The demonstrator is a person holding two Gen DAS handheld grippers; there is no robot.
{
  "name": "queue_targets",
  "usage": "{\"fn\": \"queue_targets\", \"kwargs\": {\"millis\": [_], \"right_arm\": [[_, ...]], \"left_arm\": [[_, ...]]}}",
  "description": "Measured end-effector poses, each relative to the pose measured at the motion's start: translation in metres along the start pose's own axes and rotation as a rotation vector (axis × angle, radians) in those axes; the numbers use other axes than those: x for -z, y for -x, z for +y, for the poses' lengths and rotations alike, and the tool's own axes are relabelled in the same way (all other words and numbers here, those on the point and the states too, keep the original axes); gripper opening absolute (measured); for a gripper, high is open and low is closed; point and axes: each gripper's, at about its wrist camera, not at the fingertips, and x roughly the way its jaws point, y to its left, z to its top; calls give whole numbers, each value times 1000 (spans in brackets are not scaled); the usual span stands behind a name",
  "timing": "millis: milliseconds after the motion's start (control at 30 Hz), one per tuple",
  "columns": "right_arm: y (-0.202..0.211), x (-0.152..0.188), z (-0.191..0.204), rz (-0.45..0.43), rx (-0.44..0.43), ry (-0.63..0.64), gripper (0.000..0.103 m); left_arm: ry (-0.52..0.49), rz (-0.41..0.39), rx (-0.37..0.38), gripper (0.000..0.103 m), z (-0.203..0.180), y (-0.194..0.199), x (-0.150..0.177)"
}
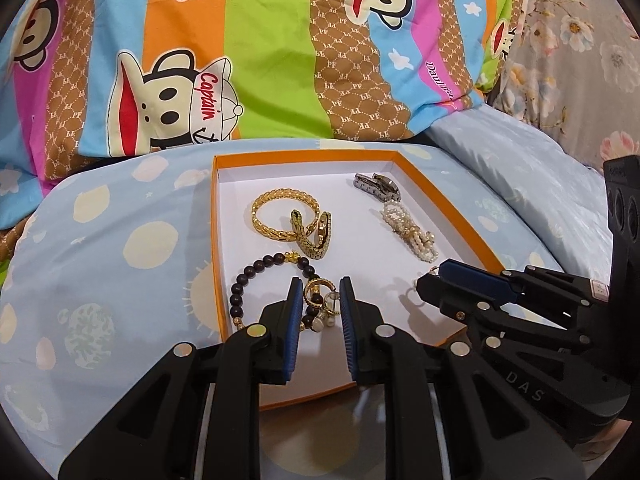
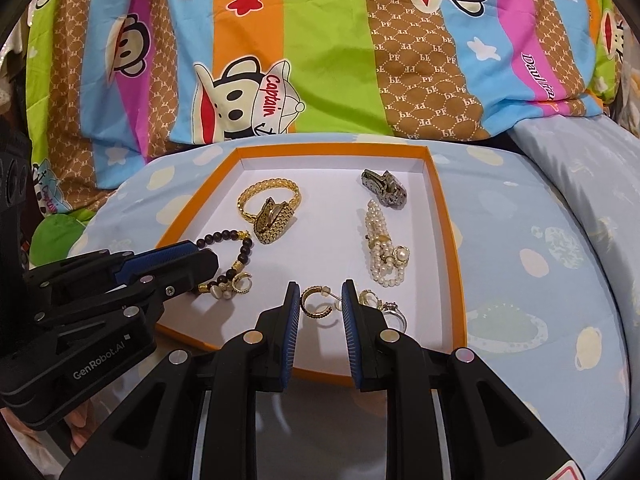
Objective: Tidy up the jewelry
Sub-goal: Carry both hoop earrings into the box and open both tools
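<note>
Hoop earring (image 2: 316,305), opening facing upper right

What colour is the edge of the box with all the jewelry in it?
Orange. The box has an orange rim and a white inside, clearest in the right wrist view.

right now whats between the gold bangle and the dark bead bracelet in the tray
A gold watch with a link band lies there, leaning against the gold bangle and short of the dark bead bracelet; the right wrist view shows it best.

Light-blue bedsheet (image 1: 120,240): orange-rimmed tray (image 1: 224,240) flat on it, striped cartoon quilt (image 1: 240,60) behind.
</note>
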Motion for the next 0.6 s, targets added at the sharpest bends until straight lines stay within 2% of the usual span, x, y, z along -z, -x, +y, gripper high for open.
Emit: {"fn": "queue_targets", "kwargs": {"millis": [367,500,600], "right_arm": [[4,0,-3,-22,-1,-6,21],[6,0,-2,-28,-2,-4,21],[7,-1,-4,-34,-1,-11,21]], "left_arm": [[38,-20,-11,23,8,3,-2],[55,-33,-15,32,12,6,-3],[64,-49,-26,33,15,9,-4]]}}
